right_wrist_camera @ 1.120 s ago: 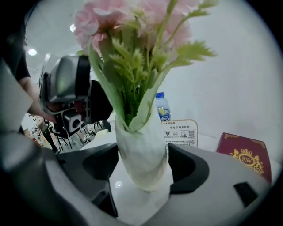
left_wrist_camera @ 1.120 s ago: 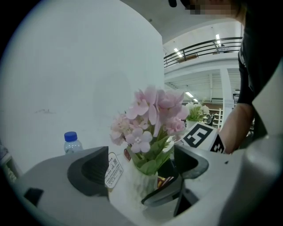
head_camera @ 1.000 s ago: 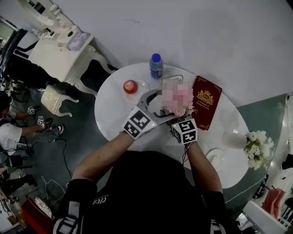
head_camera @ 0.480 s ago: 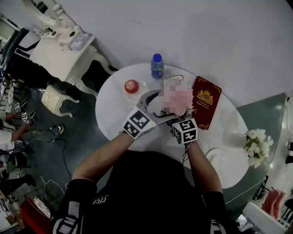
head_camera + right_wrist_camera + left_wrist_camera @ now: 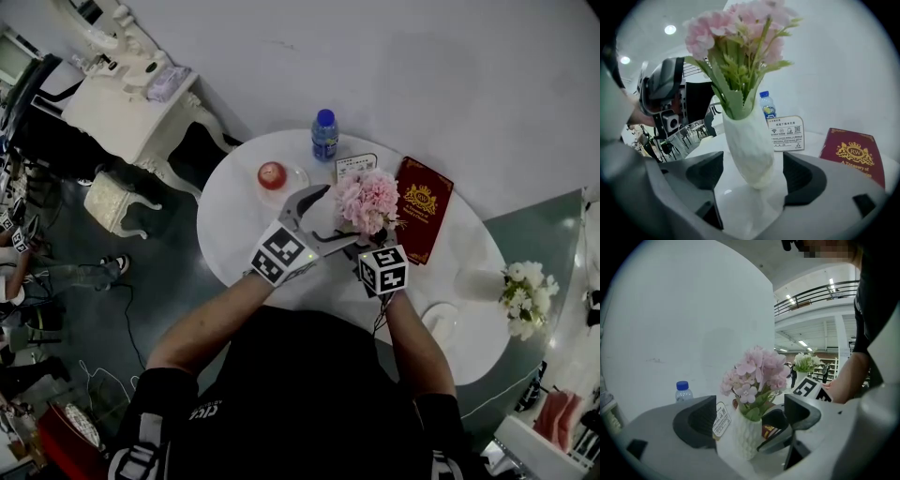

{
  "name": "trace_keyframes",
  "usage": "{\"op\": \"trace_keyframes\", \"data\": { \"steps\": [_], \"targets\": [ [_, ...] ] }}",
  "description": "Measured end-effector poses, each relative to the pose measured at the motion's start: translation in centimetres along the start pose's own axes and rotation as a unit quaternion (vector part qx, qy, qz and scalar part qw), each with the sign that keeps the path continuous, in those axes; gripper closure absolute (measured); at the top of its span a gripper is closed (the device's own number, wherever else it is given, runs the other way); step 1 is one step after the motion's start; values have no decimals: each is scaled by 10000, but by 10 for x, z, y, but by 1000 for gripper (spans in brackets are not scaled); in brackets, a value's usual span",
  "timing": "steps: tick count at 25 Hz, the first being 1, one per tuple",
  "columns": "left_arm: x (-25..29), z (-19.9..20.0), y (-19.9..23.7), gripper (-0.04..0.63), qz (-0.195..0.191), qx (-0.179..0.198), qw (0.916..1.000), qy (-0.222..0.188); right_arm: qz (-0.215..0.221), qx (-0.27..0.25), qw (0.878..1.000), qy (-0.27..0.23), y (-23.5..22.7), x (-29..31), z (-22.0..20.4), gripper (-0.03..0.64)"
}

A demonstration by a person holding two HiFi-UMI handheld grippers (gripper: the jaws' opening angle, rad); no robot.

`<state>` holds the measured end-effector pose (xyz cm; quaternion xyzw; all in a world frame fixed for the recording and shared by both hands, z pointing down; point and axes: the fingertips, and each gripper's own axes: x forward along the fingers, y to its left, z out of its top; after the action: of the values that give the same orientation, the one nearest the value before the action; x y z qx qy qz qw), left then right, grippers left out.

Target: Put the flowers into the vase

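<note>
The round white tabletop [image 5: 230,239] carries the white vase [image 5: 749,140], which stands up straight on it. The left claw [image 5: 751,417] has its jaws wide apart, one on each side of the vase, and does not press on it. I think it waits there in case the vase tips. The right claw [image 5: 754,173] is opening its jaws, and the vase stands between them, touching neither. The pink flowers [image 5: 367,200] are already in the vase, so the job looks done.
</note>
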<state>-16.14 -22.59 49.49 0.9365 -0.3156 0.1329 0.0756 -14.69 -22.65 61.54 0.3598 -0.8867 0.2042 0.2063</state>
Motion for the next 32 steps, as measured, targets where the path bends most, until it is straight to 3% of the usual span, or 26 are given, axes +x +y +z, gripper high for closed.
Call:
{"op": "trace_keyframes", "data": {
  "steps": [6,12,15,22,32],
  "targets": [
    [-17,0,-5,176,-93,-30,9999,-29,-301,-6,9994,-180,-4,-19,9,244],
    [-41,2,-11,306,-293,-5,9994,-210,-604,-30,9975,-352,12,-39,15,245],
    [-57,5,-13,422,-381,37,9985,-391,-778,-39,9963,-358,23,-49,14,250],
    [-95,5,-22,550,-666,30,9955,-679,-1297,37,9903,-504,45,-79,10,349],
    [-122,25,-51,583,-1024,-375,9886,-1037,-1456,159,9845,-969,68,-124,19,502]
  ]
}}
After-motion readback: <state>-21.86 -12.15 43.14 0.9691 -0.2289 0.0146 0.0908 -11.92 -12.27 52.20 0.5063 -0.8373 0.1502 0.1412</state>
